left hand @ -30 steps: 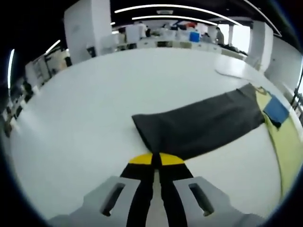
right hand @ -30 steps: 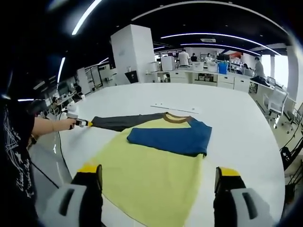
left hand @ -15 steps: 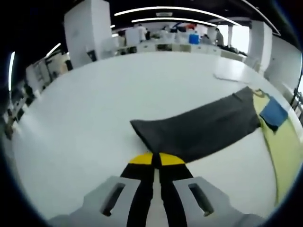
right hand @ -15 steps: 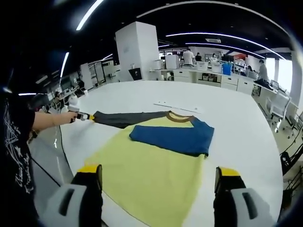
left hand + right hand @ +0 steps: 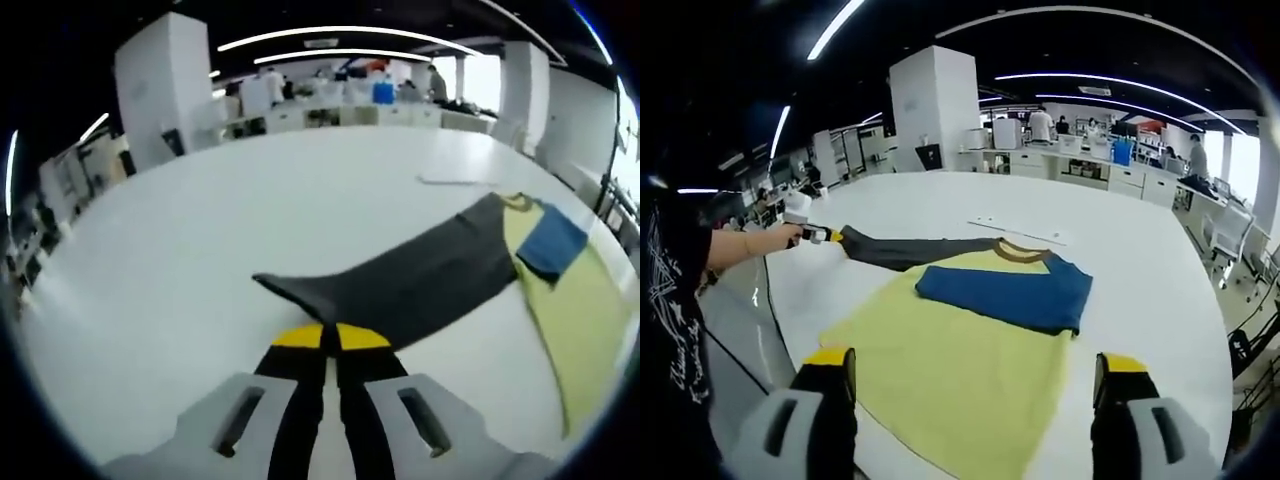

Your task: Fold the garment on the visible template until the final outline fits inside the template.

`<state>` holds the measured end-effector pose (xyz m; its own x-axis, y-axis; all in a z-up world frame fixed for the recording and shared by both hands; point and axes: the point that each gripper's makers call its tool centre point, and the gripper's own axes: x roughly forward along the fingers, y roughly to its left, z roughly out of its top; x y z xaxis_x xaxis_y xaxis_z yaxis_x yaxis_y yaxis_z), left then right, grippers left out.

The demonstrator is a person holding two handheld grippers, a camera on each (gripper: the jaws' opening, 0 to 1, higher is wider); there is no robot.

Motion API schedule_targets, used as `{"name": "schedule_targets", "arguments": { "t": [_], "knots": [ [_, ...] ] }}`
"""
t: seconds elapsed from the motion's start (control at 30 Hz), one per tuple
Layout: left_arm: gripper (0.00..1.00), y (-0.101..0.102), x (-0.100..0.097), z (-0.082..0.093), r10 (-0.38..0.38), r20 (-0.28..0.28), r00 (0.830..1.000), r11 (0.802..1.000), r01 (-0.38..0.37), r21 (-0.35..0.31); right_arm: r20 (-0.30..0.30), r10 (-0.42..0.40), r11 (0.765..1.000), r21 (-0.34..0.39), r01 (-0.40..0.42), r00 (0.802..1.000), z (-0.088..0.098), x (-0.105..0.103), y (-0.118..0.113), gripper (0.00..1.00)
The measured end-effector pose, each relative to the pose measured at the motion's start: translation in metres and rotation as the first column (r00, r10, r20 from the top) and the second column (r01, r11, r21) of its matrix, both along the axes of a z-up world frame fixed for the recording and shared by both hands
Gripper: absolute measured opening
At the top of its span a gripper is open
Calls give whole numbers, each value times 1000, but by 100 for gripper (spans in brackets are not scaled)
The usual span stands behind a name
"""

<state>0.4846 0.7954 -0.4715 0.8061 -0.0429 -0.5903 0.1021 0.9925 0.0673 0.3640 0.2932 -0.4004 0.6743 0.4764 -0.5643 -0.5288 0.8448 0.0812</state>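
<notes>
A shirt lies flat on the white table [image 5: 1140, 260]: yellow body [image 5: 960, 360], brown collar [image 5: 1018, 250], and a blue sleeve [image 5: 1005, 290] folded across the chest. Its dark grey sleeve [image 5: 400, 285] stretches out sideways. My left gripper [image 5: 330, 338] is shut on that sleeve's cuff end, which rises slightly off the table. In the right gripper view the left gripper [image 5: 820, 236] appears at the far left, held by a hand, with the grey sleeve [image 5: 910, 250] running from it to the collar. My right gripper [image 5: 977, 375] hangs open above the yellow hem, holding nothing.
A thin white strip [image 5: 1020, 229] lies on the table beyond the collar, also seen as a strip [image 5: 455, 181] in the left gripper view. A person's arm and dark clothing [image 5: 680, 300] stand at the left table edge. Desks and people fill the far background.
The left gripper has raised the grey sleeve's cuff end, so the sleeve now lifts off the table near the jaws. The right gripper stays open over the hem.
</notes>
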Motion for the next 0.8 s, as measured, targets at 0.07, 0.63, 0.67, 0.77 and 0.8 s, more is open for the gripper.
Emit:
{"name": "schedule_targets", "arguments": {
  "t": [0.07, 0.63, 0.67, 0.77, 0.8],
  "knots": [
    [0, -3, 5, 4, -9, 8, 1000, 1000, 9, -7, -2, 3, 1000, 0, -3, 1000, -1, -1, 0, 99],
    [0, -77, 38, 35, -134, 103, 986, 986, 143, -81, 6, 17, 1000, -1, -17, 1000, -1, -9, 5, 99],
    [0, -80, 40, 37, -139, 106, 985, 986, 148, -83, 6, 18, 1000, -5, -18, 1000, -1, -9, 5, 99],
    [0, -97, 44, 43, -158, 121, 980, 981, 170, -93, 6, 20, 1000, -14, -19, 1000, -1, -11, 3, 99],
    [0, -104, 45, 45, -171, 120, 978, 978, 184, -100, 1, 19, 1000, -16, -19, 1000, -1, -11, 2, 99]
  ]
}}
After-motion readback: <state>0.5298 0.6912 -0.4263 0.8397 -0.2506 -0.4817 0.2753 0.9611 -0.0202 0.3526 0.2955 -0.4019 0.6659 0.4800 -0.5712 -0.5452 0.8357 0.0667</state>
